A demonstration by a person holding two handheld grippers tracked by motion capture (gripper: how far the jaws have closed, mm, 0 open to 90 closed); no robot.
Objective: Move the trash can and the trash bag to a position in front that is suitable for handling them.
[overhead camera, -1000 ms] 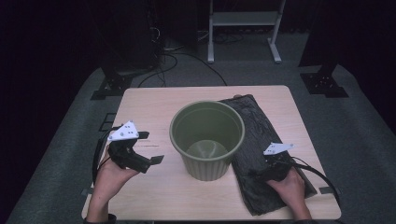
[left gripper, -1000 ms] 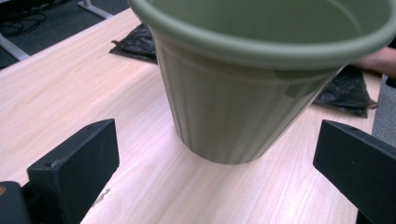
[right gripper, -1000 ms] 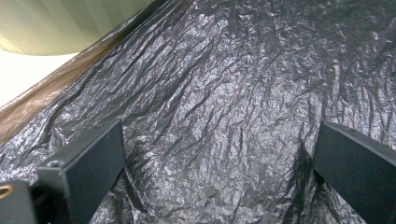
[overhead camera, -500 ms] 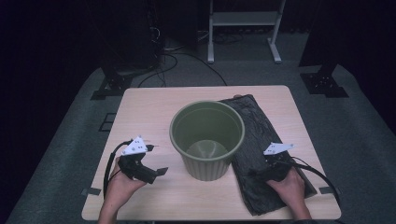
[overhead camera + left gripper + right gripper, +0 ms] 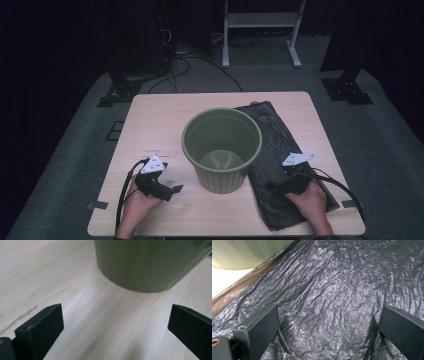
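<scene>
**Thin bag, light bin: where this could slip**

The right gripper (image 5: 280, 186) is resting on the crumpled black plastic bag (image 5: 280, 150), jaws spread wide and holding nothing. The left gripper (image 5: 172, 190), equally wide and empty, is hovering low over the pale wooden table (image 5: 150, 120), facing the ribbed olive-green plastic bin (image 5: 221, 150), which is standing upright at the table's middle with the bag lying flat along its right side. A pinch may be catching only one slick layer, or dragging the whole sheet; since the bag's edge is lying against the bin's base, that could nudge the bin. Around the table, grey carpet (image 5: 75, 150) is fading into a dark room with trailing cables (image 5: 192, 65) and a white metal stand (image 5: 262, 20).
</scene>
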